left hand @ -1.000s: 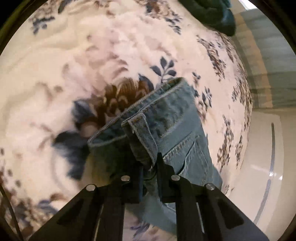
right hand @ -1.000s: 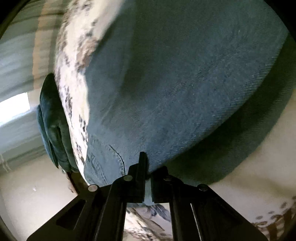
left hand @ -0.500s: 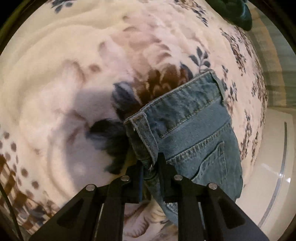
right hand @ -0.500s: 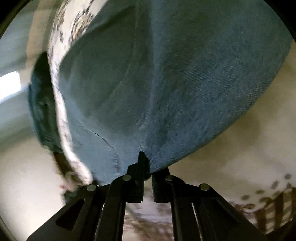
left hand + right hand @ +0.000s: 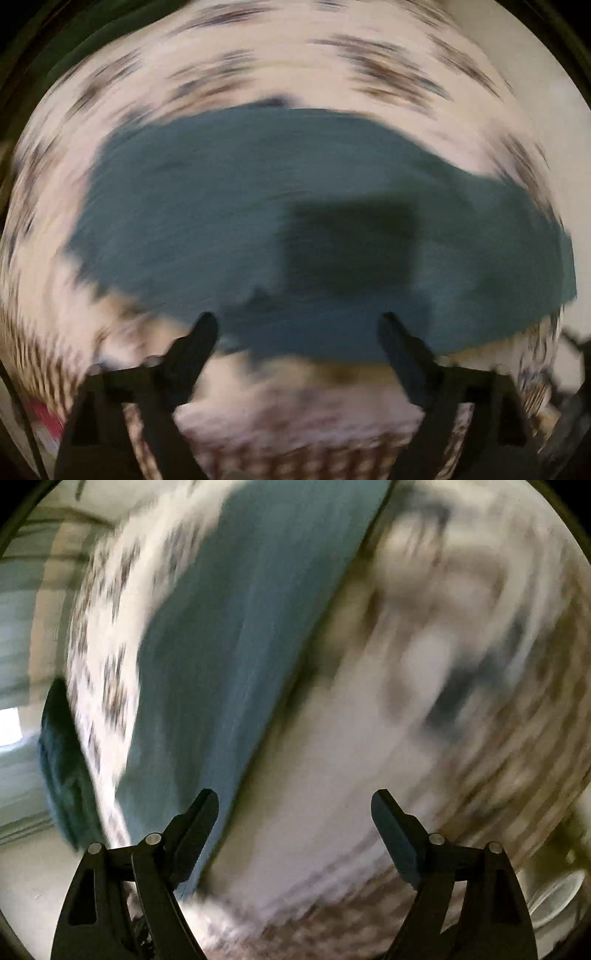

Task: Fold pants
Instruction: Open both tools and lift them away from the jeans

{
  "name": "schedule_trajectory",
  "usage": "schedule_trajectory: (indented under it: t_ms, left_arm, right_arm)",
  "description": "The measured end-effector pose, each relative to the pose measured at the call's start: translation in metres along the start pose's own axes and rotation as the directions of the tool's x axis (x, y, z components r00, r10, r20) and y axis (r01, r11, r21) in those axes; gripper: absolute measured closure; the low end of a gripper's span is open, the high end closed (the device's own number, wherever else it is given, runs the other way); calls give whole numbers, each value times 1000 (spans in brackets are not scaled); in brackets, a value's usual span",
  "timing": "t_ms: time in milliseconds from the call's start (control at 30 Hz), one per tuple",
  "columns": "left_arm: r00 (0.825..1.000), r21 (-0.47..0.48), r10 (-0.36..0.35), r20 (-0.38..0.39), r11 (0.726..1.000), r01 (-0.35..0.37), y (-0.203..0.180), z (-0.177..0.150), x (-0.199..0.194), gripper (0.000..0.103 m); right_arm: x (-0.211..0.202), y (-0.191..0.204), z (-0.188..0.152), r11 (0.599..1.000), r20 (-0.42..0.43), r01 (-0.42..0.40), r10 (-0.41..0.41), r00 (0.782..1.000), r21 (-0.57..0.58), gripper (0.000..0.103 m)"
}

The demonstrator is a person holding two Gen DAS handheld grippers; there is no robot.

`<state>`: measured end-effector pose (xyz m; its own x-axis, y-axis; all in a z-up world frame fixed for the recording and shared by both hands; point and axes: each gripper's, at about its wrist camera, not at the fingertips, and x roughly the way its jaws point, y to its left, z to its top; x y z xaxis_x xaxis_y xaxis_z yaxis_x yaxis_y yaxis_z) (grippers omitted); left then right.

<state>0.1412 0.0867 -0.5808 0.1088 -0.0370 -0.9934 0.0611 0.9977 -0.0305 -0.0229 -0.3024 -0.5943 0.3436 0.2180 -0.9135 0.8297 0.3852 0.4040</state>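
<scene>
The blue denim pants (image 5: 229, 206) lie flat on the floral blanket (image 5: 258, 66), blurred by motion. In the left wrist view they spread wide across the middle, below my left gripper (image 5: 297, 325), whose jaws are opening wide with nothing pinched between them. In the right wrist view the pants (image 5: 229, 635) run as a long strip from the top down to the left finger. My right gripper (image 5: 295, 801) is also opening, its jaws far apart over bare blanket (image 5: 332, 794), clear of the denim.
A dark green cloth (image 5: 61, 768) hangs at the blanket's left edge in the right wrist view, with pale floor (image 5: 26, 878) below it. A pale round object (image 5: 554, 893) sits at the lower right.
Both grippers were shut on the denim; now both have let go and stand wide apart. Both cameras have swung away fast, and the pants now lie spread out on the blanket.
</scene>
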Motion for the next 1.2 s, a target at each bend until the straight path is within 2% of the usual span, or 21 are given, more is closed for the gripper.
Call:
schedule_trajectory:
  t_ms: [67,133,200,267,300,400,467,533,567,633,700,733,767,833,867,900,967,1000,1033,1133,1200]
  left_arm:
    - [1000,110,23,6,994,-24,-58,20,12,12]
    - [999,185,45,23,982,-49,-106,40,20,11]
    - [998,234,57,39,970,-65,-145,57,26,11]
    - [998,260,57,41,963,-66,-179,71,32,11]
    - [997,267,62,44,961,-72,-191,76,35,11]
    - [997,273,65,29,959,-70,-213,79,42,11]
    - [996,277,85,26,957,-89,-223,81,48,11]
    - [994,270,104,25,957,-106,-225,77,52,11]
    - [993,259,116,25,959,-119,-220,75,52,11]
    - [990,217,141,27,965,-144,-207,70,52,11]
    - [986,150,166,17,975,-166,-186,65,52,11]
    - [985,125,173,10,977,-173,-179,64,52,11]
    - [983,89,181,0,980,-180,-167,63,51,11]
    - [982,37,187,-19,982,-187,-147,61,48,11]
    - [981,12,193,-24,981,-193,-136,60,45,11]
    - [980,-16,199,-23,980,-199,-124,59,39,11]
    - [979,-72,203,-7,977,-203,-100,58,27,11]
    - [979,-103,206,-1,973,-205,-87,58,20,11]
    - [979,-135,206,6,970,-203,-74,58,13,11]
    - [969,-211,246,26,949,-236,-43,58,-4,11]
    - [935,-224,351,56,917,-331,-30,58,-11,11]
  right_arm:
    - [-17,-23,50,999,72,-3,0,997,43,16]
    - [-29,-45,104,995,124,-41,30,992,91,16]
    - [-37,-61,159,992,173,-66,47,984,109,16]
    - [-38,-72,197,988,192,-88,63,979,124,16]
    - [-33,-78,218,984,187,-122,97,978,130,16]
    - [-1,-90,263,973,90,-154,140,986,172,19]
    - [22,-82,272,983,16,-109,108,994,148,58]
    - [24,-63,273,999,42,-9,7,999,37,82]
    - [17,-51,270,999,80,39,-36,996,-29,86]
    - [-10,-25,253,973,220,189,-157,963,-135,88]
    - [-25,-16,236,929,331,314,-240,913,-194,88]
    - [-22,-22,231,918,334,356,-285,899,-177,88]
    - [-12,-35,229,913,292,382,-330,898,-142,88]
    - [13,-55,232,922,168,378,-362,917,-78,85]
    - [17,-59,236,929,125,365,-356,926,-60,84]
    - [12,-53,242,927,109,370,-362,926,-64,80]
    - [0,-39,250,913,56,398,-394,917,-93,63]
    - [-15,-29,253,906,45,413,-411,911,-96,43]
    - [-28,-23,251,905,56,415,-411,910,-95,35]
    - [-63,26,236,910,100,379,-366,925,-168,35]
    - [-60,85,212,896,78,297,-288,954,-330,35]
